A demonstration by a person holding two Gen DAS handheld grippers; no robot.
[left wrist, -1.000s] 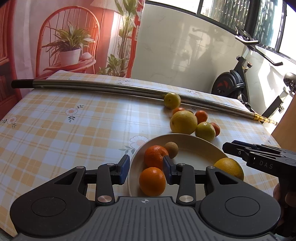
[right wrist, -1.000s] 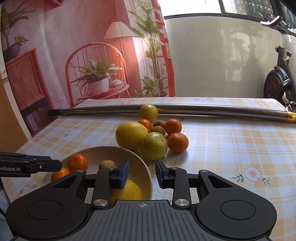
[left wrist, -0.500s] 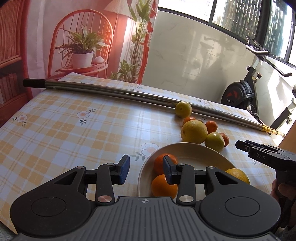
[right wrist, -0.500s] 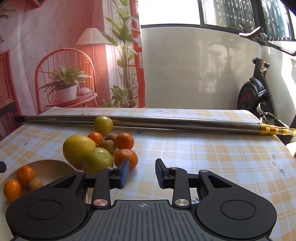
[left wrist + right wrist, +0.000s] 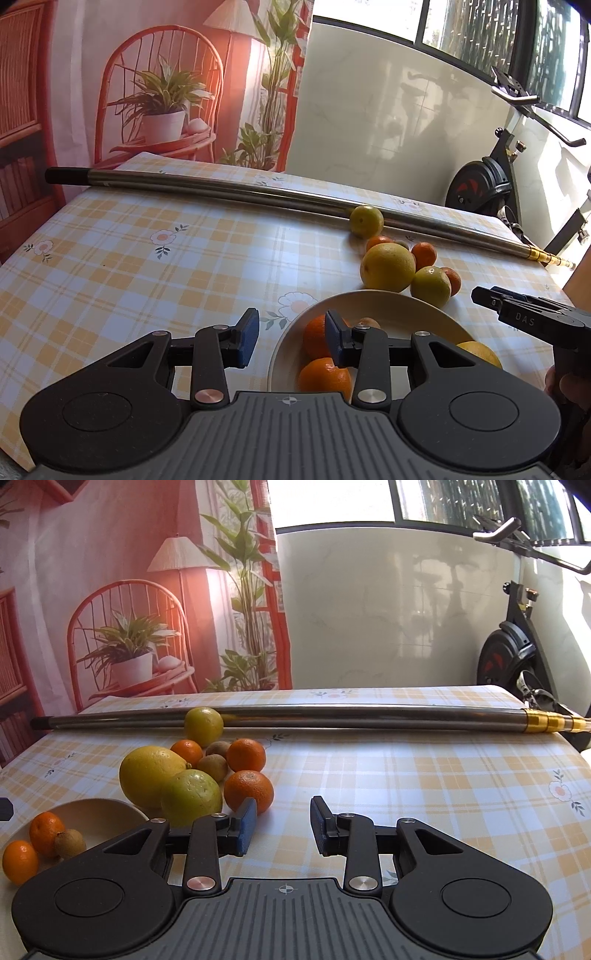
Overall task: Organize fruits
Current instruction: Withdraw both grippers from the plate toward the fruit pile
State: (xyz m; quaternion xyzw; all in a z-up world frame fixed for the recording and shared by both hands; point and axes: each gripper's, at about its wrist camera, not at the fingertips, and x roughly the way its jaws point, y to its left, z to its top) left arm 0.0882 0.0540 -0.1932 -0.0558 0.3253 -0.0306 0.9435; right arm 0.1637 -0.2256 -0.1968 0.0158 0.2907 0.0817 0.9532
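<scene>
A mandarin lay just upper left of the right gripper, nearer it than the left gripper; both stood narrowly parted, empty.

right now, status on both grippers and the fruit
Left gripper and right gripper: jaws apart, empty. Bowl holds four fruits; eight more sit in a pile on the table. Metal pole lies behind the pile, touching one fruit.
</scene>
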